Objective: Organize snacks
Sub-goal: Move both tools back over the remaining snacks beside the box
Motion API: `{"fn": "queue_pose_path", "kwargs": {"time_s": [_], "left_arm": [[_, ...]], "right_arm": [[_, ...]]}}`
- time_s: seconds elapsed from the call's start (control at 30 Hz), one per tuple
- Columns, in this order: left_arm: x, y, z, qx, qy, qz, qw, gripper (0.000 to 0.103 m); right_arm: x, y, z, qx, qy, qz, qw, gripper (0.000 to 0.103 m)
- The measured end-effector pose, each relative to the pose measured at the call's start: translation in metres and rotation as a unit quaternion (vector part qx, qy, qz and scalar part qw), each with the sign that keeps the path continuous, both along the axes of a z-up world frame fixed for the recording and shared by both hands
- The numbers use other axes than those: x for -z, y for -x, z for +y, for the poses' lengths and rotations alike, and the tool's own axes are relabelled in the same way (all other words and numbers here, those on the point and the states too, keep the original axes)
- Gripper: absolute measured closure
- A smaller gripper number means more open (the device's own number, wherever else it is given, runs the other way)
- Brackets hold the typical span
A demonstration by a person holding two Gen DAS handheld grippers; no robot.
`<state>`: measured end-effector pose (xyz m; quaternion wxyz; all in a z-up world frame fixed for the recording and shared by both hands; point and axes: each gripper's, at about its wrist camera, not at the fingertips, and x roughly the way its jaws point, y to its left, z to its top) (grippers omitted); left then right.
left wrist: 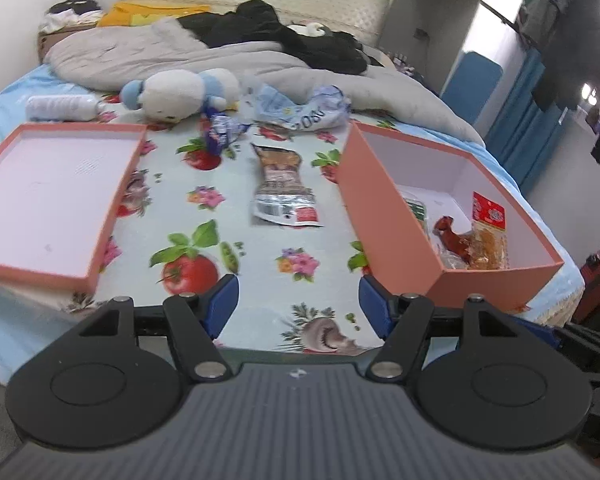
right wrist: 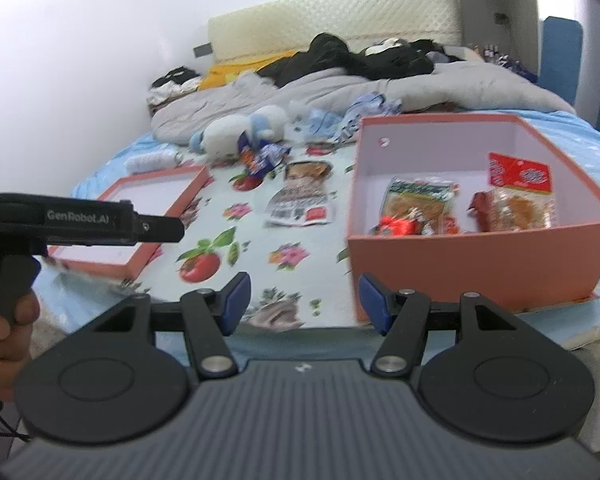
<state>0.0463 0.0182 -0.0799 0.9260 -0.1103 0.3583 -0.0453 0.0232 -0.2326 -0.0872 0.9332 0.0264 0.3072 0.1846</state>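
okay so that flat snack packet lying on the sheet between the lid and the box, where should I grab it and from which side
Take the flat snack packet by its near crimped end, the silver-and-red edge that looks slightly lifted off the sheet. Come from the foot of the bed, low and along its length, with one finger sliding under. It lies flat, so a grab from straight above would probably slip. Both the left gripper and the right gripper are open and empty.

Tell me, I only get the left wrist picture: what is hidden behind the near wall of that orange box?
Observer: In the right wrist view, a green-topped snack packet lies flat on the floor of the orange box.
Operator: Anything else in there?
Observer: Small red-wrapped sweets sit at the packet's near end.
Operator: What carries my camera?
Observer: A person's hand grips the black handle under the left gripper.
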Motion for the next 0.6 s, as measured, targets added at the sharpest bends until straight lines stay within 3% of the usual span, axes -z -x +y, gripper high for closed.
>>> {"fn": "queue_pose_path", "kwargs": {"time_s": [0.23, 0.6], "left_arm": [[0.014, -0.009, 0.041, -0.032, -0.001, -0.005, 0.9995, 0.032], [0.017, -0.083, 0.080, -0.081, -0.018, -0.019, 0.9964, 0.032]], "right_arm": [[0.000, -0.005, 0.025, -0.018, 0.010, -0.001, 1.000, 0.041], [0.018, -0.064, 0.069, -0.048, 0.025, -0.008, 0.999, 0.041]]}}
